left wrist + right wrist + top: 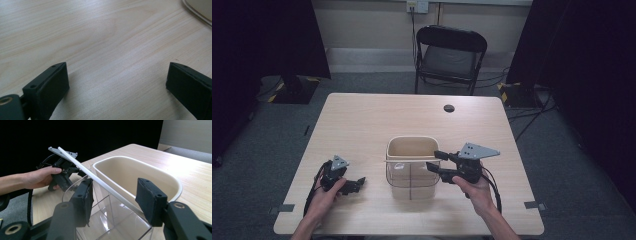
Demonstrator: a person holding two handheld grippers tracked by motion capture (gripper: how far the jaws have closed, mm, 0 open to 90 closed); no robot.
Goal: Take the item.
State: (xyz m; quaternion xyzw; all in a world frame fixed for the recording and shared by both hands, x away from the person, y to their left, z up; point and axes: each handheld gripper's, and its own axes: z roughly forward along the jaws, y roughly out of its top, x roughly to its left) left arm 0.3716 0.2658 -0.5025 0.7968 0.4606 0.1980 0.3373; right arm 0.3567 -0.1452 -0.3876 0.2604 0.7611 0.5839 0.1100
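**benchwatcher:** Going left to right across the table (362, 120). The left gripper (353, 184) sits low near the front left edge, held in the person's left hand (326, 196). Its own view has the jaws standing wide apart with bare wood grain between them, so it's released and holding nothing. A corner of the bin's rim peeks in at the top right of that view.

**tabletop_tim:** And the middle?

**benchwatcher:** The bin (411, 172) stands upright roughly centre, a bit toward the front. It's a clear container with a cream insert (130, 172) nested in the top. A thin white bar handle (100, 181) runs across it, along the near side of the insert.

**tabletop_tim:** Right side got hold of it?

**benchwatcher:** Close, but I can't call it a grip. The right gripper (436, 161) is at the bin's right side, in the right hand (477, 192). In its own view, the jaws straddle the white handle and the clear wall's top edge. The bar passes between the pads with visible gaps on both sides, so nothing is clamped.

**tabletop_tim:** Anything else around?

**benchwatcher:** A black folding chair (451, 55) stands behind the table.
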